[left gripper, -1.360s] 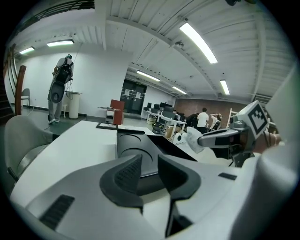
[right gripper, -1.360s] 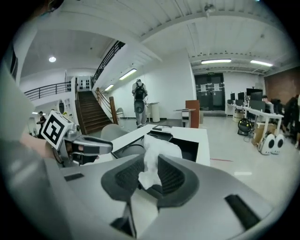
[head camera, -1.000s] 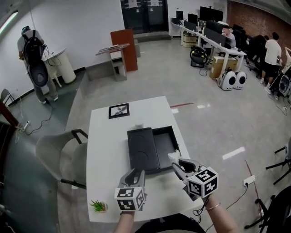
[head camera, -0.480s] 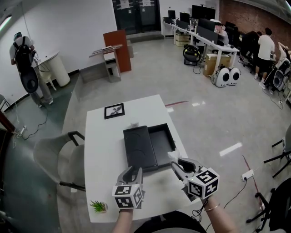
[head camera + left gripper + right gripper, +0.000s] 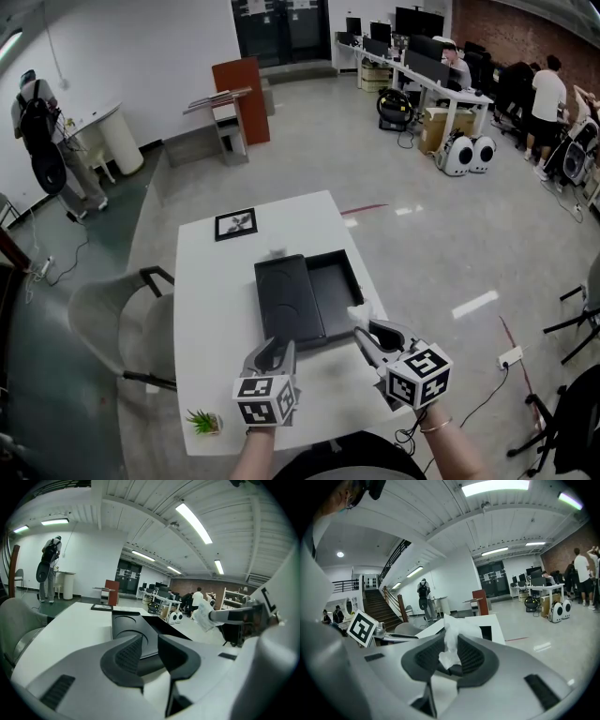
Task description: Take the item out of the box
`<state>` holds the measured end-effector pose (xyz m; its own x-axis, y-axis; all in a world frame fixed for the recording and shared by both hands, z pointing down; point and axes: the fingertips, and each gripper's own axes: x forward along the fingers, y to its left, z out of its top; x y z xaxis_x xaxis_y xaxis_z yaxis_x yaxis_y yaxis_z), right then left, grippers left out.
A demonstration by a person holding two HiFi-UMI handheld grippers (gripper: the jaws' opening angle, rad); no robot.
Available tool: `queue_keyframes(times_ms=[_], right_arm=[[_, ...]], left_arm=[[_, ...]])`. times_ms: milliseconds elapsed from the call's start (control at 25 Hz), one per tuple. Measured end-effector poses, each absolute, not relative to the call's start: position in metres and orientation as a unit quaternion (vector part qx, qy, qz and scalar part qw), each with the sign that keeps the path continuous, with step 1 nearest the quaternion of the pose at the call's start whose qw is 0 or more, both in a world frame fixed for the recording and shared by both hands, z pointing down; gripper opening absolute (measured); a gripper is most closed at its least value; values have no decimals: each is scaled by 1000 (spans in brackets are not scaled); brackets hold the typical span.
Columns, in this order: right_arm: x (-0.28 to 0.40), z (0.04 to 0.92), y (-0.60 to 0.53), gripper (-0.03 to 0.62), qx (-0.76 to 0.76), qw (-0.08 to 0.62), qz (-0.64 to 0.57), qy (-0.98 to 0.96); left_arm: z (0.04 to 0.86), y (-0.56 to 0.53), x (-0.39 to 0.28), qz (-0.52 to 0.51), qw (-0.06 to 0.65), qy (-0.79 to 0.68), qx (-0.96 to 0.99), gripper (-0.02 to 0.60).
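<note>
An open black box lies mid-table, and its lid rests flat beside it on the left. My right gripper hovers by the box's near right corner, shut on a crumpled white item. In the right gripper view that white item sticks up between the ribbed pads. My left gripper sits just in front of the lid, open with nothing between its jaws. In the left gripper view the lid shows beyond the left gripper, with the white item to the right.
The white table also carries a small framed picture at its far end and a little green plant at the near left corner. A grey chair stands on the left. People and desks are far off.
The head view has shifted slightly. My right gripper has tilted a little and still grips the white item. The left gripper has not moved.
</note>
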<state>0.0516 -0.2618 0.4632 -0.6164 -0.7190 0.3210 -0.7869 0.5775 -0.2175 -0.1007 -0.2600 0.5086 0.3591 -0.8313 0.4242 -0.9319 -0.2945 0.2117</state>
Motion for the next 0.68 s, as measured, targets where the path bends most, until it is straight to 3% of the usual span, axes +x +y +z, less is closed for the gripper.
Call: queue_keyframes(times_ms=[680], right_arm=[[49, 461, -269, 84, 424, 87, 170, -886]], left_arm=[[509, -263, -100, 116, 215, -555, 795, 104]])
